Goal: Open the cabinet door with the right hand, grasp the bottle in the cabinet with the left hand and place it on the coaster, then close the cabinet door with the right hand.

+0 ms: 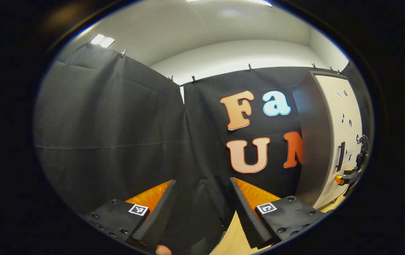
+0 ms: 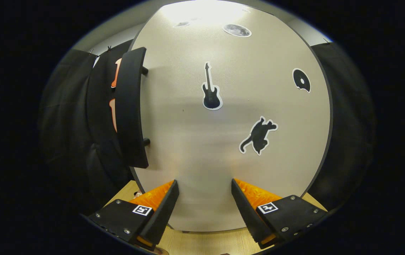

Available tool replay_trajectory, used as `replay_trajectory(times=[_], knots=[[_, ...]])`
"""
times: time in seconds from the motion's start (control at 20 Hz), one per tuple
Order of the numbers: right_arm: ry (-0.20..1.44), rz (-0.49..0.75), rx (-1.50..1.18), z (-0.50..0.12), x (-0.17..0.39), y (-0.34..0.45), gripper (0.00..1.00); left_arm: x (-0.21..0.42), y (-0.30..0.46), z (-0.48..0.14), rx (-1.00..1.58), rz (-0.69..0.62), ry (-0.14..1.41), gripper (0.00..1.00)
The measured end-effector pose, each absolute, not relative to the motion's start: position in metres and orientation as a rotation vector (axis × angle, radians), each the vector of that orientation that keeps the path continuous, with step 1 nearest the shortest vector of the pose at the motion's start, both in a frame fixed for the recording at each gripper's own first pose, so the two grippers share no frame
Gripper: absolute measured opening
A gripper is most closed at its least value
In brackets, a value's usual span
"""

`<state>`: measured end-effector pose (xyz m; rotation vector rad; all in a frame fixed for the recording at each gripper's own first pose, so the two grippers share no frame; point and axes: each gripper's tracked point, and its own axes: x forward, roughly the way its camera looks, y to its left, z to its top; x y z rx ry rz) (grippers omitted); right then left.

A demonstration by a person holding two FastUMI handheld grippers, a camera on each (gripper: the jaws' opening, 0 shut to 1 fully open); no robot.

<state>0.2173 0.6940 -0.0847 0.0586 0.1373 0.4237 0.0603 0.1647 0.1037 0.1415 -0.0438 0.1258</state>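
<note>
The cabinet (image 1: 314,141) stands at the right of the left gripper view, with a grey side and a pale door (image 1: 342,109) that looks closed. Its black vertical handle (image 1: 340,156) sits near the door's left edge. My right gripper (image 1: 357,169) hovers just to the right of that handle. In the right gripper view the door (image 2: 223,148) is very close, with guitar, cat and moon stickers on it. The handle (image 2: 131,106) is up and to the left of my right gripper (image 2: 204,181), which is open and holds nothing. My left gripper (image 1: 202,181) is open, facing the black cloth.
A light wooden tabletop (image 1: 234,237) lies under the left gripper and carries the cabinet; the same tabletop (image 2: 206,242) shows below the door. Black cloth walls (image 1: 110,134) close in the left and back. A person's fingertip (image 1: 162,250) shows at the bottom edge.
</note>
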Motion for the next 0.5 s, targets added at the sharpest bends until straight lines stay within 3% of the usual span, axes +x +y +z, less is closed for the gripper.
replay_trajectory(times=[0.25,0.5], knots=[[0.144,0.417,0.036,-0.08,0.219,0.69,0.92,0.06,0.157,0.108,0.157,0.121,-0.045,0.95],[0.066,0.394,-0.062,-0.033,0.212,0.644,0.93,0.065,0.134,0.113,0.156,0.085,-0.066,0.95]])
